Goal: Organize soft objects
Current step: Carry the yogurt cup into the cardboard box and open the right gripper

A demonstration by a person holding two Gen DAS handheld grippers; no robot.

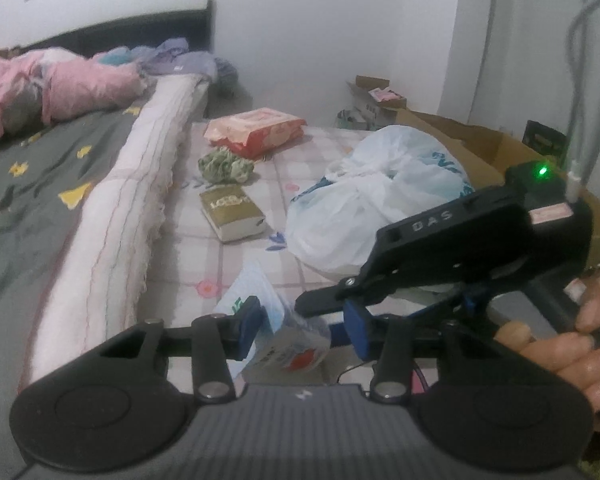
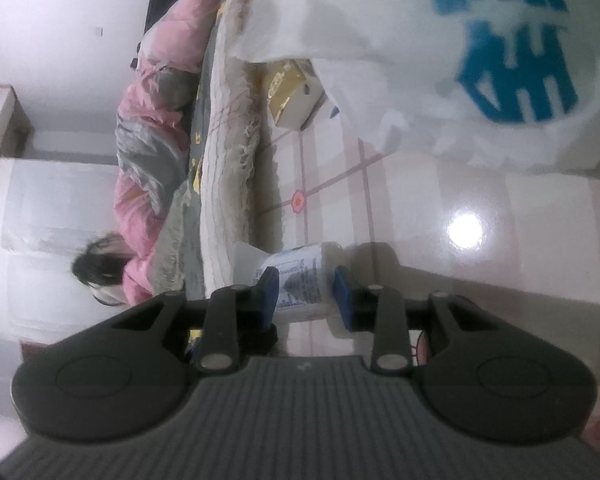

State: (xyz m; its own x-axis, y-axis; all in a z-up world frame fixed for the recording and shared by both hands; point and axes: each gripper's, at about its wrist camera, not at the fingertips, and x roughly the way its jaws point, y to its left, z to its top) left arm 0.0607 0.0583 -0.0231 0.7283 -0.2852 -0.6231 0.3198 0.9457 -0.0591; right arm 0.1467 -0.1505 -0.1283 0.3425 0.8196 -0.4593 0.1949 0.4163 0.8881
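both grippers' pads hide the tissue pack's (image 1: 288,340) sides

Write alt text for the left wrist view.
Both grippers, left and right, close on a small printed packet over a checked bedsheet. Beyond lie a book, a green cloth, a red pack and a white plastic bag.

Home bedroom, bed (image 1: 60,184) with pink quilt (image 1: 60,88), dark headboard (image 1: 140,32), cardboard boxes (image 1: 480,140) by white wall
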